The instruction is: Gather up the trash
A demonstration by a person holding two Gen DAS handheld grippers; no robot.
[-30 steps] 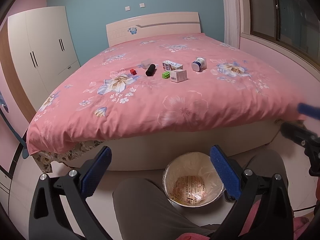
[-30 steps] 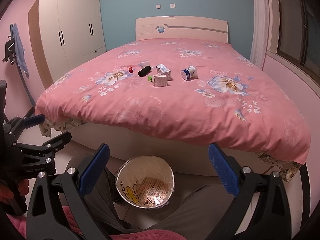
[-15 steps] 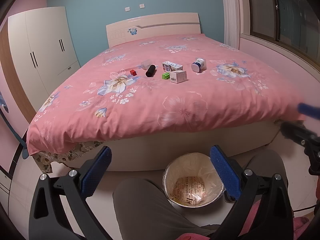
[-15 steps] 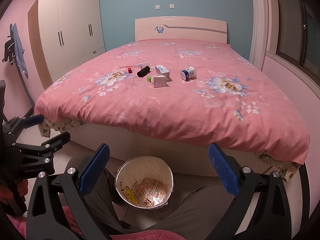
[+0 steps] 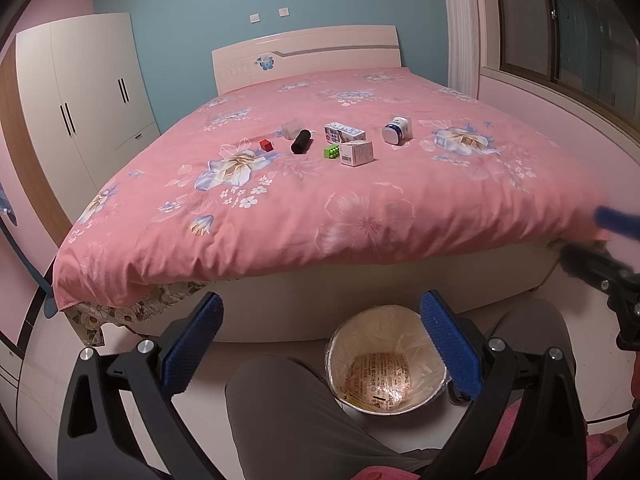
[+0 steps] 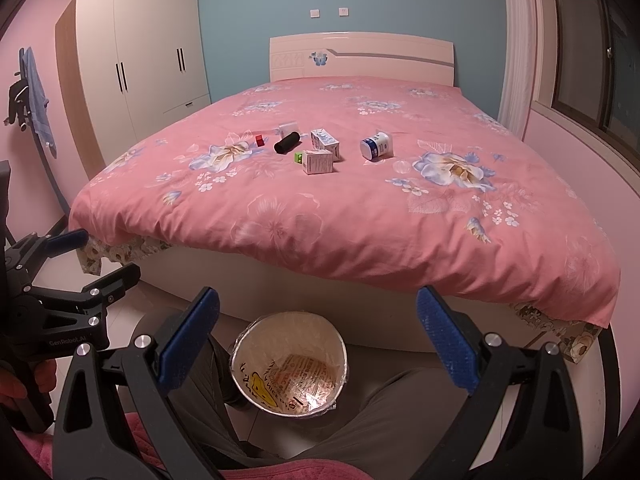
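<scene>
A lined trash bin (image 5: 386,364) stands on the floor at the foot of the bed, also in the right wrist view (image 6: 288,362), with a wrapper at its bottom. On the pink bedspread (image 5: 360,184) lie a small white box (image 5: 357,153), a milk carton (image 5: 345,133), a white jar (image 5: 397,129), a black cylinder (image 5: 301,141), a green block (image 5: 331,151) and a red cube (image 5: 265,144). My left gripper (image 5: 320,344) is open and empty above the bin. My right gripper (image 6: 318,338) is open and empty too.
A white wardrobe (image 6: 132,76) stands left of the bed. A window (image 5: 568,28) is on the right wall. The person's grey-trousered legs (image 5: 296,412) flank the bin. A clear plastic cup (image 5: 291,128) lies behind the black cylinder.
Both views have shifted very slightly; the bed items sit a little lower in frame. Both grippers stay open and empty.
</scene>
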